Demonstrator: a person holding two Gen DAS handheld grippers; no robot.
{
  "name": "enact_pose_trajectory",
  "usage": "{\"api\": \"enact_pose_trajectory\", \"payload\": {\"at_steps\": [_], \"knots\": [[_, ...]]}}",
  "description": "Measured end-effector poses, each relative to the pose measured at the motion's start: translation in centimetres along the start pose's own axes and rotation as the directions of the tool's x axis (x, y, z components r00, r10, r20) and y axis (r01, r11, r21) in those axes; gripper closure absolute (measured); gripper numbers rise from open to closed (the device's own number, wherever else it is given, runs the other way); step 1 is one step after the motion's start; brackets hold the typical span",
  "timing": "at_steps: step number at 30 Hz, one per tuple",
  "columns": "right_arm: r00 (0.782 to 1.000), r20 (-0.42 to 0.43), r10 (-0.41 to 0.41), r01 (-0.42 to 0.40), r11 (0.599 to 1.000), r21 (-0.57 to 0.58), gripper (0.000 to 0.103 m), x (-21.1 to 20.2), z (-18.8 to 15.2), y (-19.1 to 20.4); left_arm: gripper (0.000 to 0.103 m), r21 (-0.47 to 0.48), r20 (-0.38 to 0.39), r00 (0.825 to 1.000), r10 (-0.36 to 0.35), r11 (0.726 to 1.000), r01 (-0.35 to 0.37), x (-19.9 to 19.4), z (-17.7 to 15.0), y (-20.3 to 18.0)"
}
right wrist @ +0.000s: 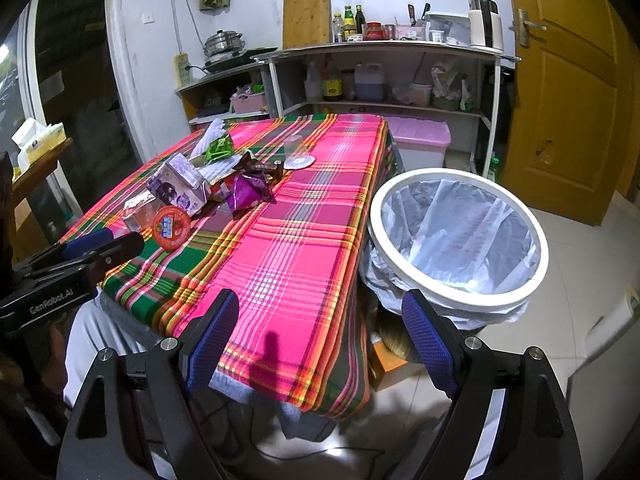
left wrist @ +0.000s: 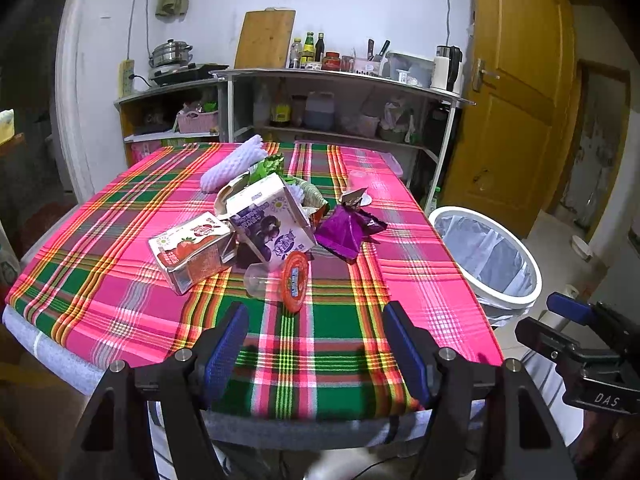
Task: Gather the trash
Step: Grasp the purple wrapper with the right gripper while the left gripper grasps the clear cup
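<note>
A plaid tablecloth (left wrist: pixel 132 216) in bright pink, green, yellow and white stripes is covering the table. Lying on the tablecloth's middle: a white carton (left wrist: pixel 192 252) showing red strawberry print, a white carton (left wrist: pixel 272 220) showing dark purple fruit print, a shiny purple wrapper (left wrist: pixel 344 232), a clear cup with an orange-red lid (left wrist: pixel 294 280), a white foam net sleeve (left wrist: pixel 234 164) and a green wrapper (left wrist: pixel 268 166). Beside the tablecloth's right edge, a white-rimmed bin (right wrist: pixel 456 236) is displaying a translucent pale liner. Beyond the tablecloth's far end, a pink-lidded box (right wrist: pixel 420 140) is showing. Both grippers are presenting blue textured pads (left wrist: pixel 226 350) on black frames.
</note>
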State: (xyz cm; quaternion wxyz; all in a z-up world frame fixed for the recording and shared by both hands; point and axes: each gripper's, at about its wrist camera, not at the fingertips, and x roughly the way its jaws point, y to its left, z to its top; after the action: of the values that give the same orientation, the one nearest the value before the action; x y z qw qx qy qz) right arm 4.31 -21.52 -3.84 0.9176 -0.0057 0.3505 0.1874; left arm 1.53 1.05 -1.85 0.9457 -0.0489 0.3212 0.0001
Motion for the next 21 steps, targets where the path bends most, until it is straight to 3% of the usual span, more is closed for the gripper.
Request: {"api": "enact_pose_trajectory", "payload": {"at_steps": [6,10,21], "knots": [[1.000,-0.012,0.017,-0.017,1.000,-0.016,0.019,1.2,0.8,0.3,0.034,-0.030,-0.004,1.000,0.016,0.999,-0.016,1.2,0.3,1.4],[0.999,-0.023,0.034,-0.034,0.999,-0.029,0.019,2.2,1.5,0.6,0.034,-0.046,-0.048,0.999,0.006,0.999,-0.008,3.0,0.7,2.4],[0.992,-0.050,0.113,-0.116,0.992,-0.056,0.019,5.8,4.4,1.3,0.034,-0.031,-0.078,0.997,0.013,0.999,-0.015,6.7,2.0,3.0]]}}
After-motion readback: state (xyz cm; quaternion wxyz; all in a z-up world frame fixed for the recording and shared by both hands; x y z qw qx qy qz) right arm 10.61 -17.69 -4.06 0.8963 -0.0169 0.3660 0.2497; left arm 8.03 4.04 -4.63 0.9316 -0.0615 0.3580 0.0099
